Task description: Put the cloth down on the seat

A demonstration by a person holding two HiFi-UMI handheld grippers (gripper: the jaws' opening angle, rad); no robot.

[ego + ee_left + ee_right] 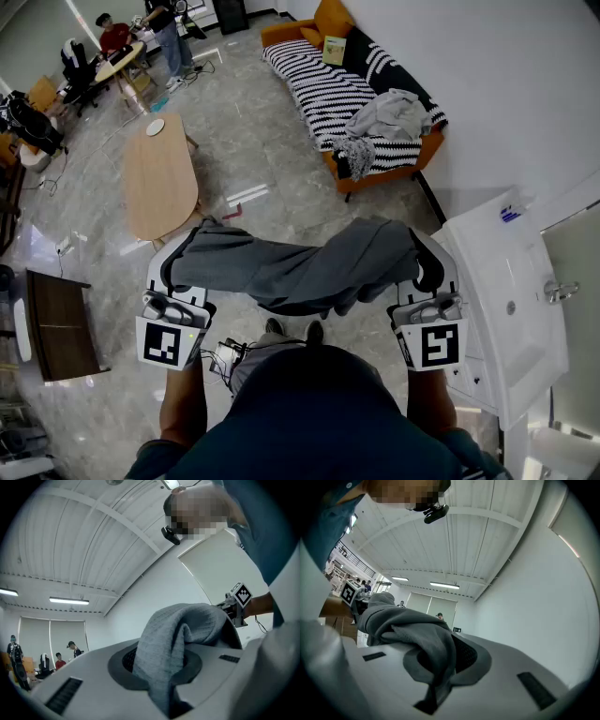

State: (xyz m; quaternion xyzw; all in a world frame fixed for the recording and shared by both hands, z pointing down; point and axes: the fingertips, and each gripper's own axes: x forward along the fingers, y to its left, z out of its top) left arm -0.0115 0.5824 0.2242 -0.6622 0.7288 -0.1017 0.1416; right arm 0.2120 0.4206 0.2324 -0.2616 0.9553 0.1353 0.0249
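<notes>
A grey cloth (300, 267) hangs stretched between my two grippers in front of the person's chest, sagging in the middle. My left gripper (183, 261) is shut on its left end, and the fabric (178, 639) bunches out of the closed jaws. My right gripper (427, 264) is shut on the right end, where the cloth (408, 634) drapes over the jaws. The seat, an orange sofa with a black-and-white striped cover (319, 84), stands far ahead against the white wall. A pale grey garment (389, 117) lies on its near end.
An oval wooden table (159, 173) stands ahead on the left on the marble floor. A white washbasin counter (506, 291) runs along the right. A dark low cabinet (56, 323) is at the left. People (117, 33) and desks fill the far left corner.
</notes>
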